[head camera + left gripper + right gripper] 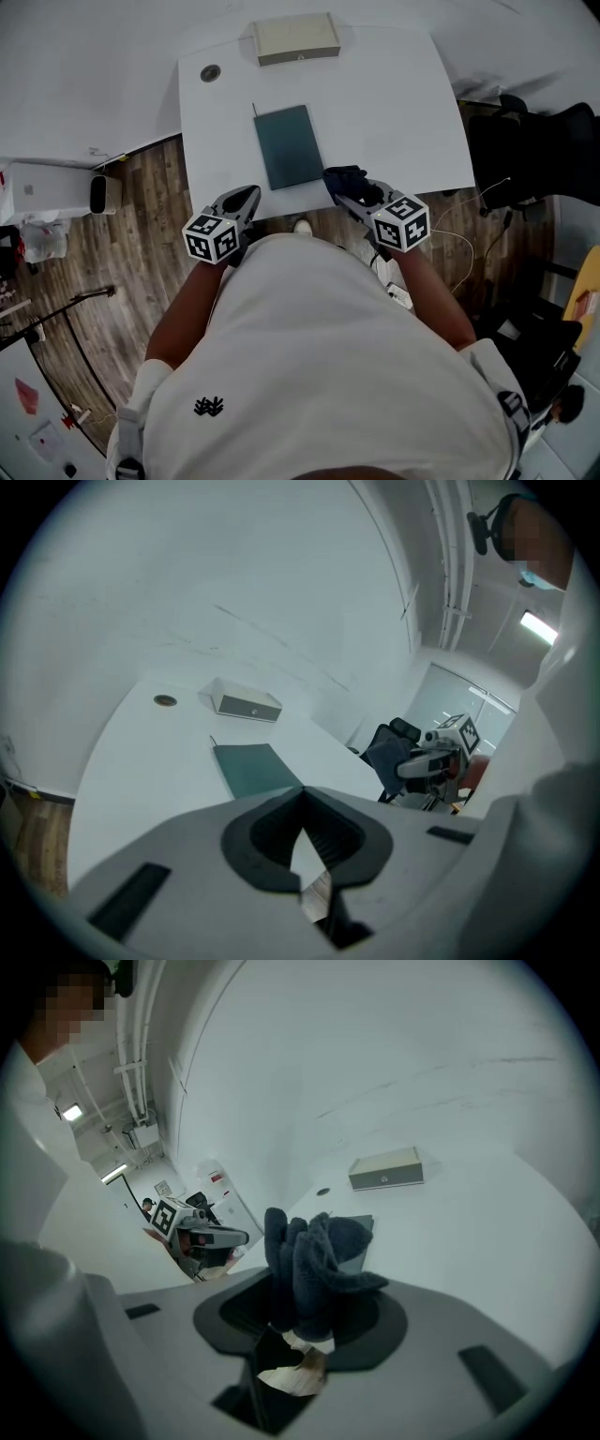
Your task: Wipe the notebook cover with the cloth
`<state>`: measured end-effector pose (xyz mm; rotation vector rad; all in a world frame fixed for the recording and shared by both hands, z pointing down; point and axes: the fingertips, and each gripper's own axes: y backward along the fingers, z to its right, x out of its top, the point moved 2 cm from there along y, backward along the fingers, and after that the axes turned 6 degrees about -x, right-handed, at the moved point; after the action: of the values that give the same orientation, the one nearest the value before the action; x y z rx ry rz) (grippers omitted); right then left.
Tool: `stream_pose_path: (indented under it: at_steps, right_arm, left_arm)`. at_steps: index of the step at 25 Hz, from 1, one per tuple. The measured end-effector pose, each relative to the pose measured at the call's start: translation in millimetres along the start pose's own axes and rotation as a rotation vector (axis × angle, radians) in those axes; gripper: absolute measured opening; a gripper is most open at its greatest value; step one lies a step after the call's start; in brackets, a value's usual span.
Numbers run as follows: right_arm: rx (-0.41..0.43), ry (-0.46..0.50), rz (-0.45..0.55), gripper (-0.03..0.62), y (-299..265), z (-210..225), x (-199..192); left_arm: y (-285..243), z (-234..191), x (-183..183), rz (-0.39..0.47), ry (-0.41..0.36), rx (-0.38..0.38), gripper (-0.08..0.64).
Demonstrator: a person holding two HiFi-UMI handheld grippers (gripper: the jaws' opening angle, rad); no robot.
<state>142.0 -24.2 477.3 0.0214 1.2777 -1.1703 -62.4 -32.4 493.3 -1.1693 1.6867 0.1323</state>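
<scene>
A dark green notebook [289, 145] [253, 769] lies closed on the white table [394, 112], close to its near edge. My right gripper [352, 192] [300, 1288] hovers just off the notebook's near right corner, shut on a bunched dark blue cloth [344, 176] [314, 1251] that sticks up past the jaws. Behind the cloth only a sliver of the notebook [366, 1225] shows. At the table's near edge, left of the notebook's near left corner, my left gripper [246, 200] [302, 803] is shut with nothing held.
A flat beige box [296, 38] [246, 705] [386, 1169] sits at the table's far edge, a round cable hole [210, 72] to its left. A black office chair [534, 159] stands right of the table. A white unit [47, 192] rests on the wood floor at left.
</scene>
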Motion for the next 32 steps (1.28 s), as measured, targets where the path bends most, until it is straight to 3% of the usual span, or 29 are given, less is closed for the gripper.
stream_pose_path:
  at_steps: [32]
  right_arm:
    - [0.001,0.088,0.086,0.149,12,-16,20]
  left_arm:
    - [3,-6,12,0.010,-0.038,0.033,0.006]
